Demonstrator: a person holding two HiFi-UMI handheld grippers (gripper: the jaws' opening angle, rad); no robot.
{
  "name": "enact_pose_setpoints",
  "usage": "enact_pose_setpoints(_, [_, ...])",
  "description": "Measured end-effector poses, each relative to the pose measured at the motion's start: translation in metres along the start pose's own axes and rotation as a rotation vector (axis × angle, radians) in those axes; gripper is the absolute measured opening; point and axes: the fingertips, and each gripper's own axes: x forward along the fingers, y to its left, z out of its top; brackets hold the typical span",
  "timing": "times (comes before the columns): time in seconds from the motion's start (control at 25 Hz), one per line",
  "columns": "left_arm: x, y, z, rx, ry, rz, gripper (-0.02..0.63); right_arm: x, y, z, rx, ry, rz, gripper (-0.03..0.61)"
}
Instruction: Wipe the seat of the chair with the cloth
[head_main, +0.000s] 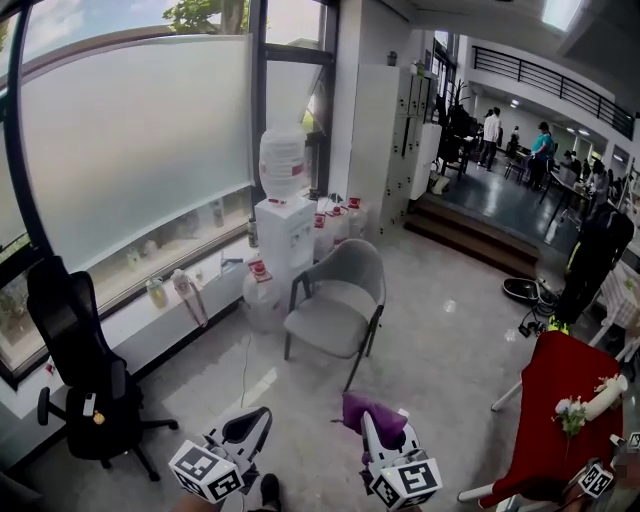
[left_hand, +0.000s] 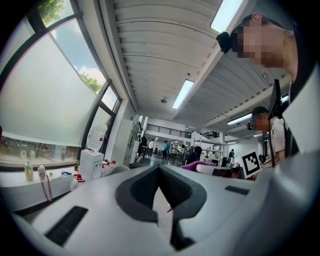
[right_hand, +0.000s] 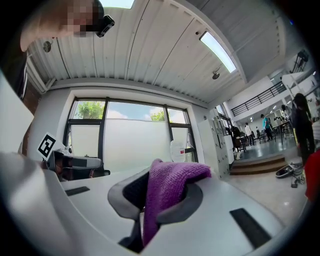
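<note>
Nearest to the head camera, both grippers are held low at the bottom edge of the view, each with its marker cube toward the person. On the right gripper (head_main: 374, 424) the jaws are closed on a purple cloth (head_main: 372, 410), and one fold is seen to rise above the jaw tips. In the right gripper view the same cloth (right_hand: 170, 182) is pinched between the two dark pads, with one part draped over the right pad and a strip hanging down between them. On the left gripper (head_main: 258, 420) the jaws are brought together at their tips. In the left gripper view (left_hand: 159, 167) only a thin wedge of floor is seen behind the tips, and nothing is held there.

A grey chair (head_main: 338, 298) with thin dark legs is placed on the pale floor ahead, well apart from both grippers, and its seat (head_main: 328, 326) is not touched by the cloth. Just behind it, a white water dispenser (head_main: 284, 232) with a bottle on top is set beside the frosted window (head_main: 130, 140). A black office chair (head_main: 85, 370) is found at the left.
</note>
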Motion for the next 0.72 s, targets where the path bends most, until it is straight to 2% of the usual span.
enact_pose_setpoints(0.48, [0.036,0.094,0.022,-0.006,-0.03,-0.048,0.003,0.096,0.006,0.006,-0.025,0.001,-0.044,0.029])
enact_pose_setpoints(0.72, [0.052,0.148,0.029,-0.016,-0.04,-0.022,0.003,0.143,0.009,0.008,-0.033,0.007,-0.059,0.029])
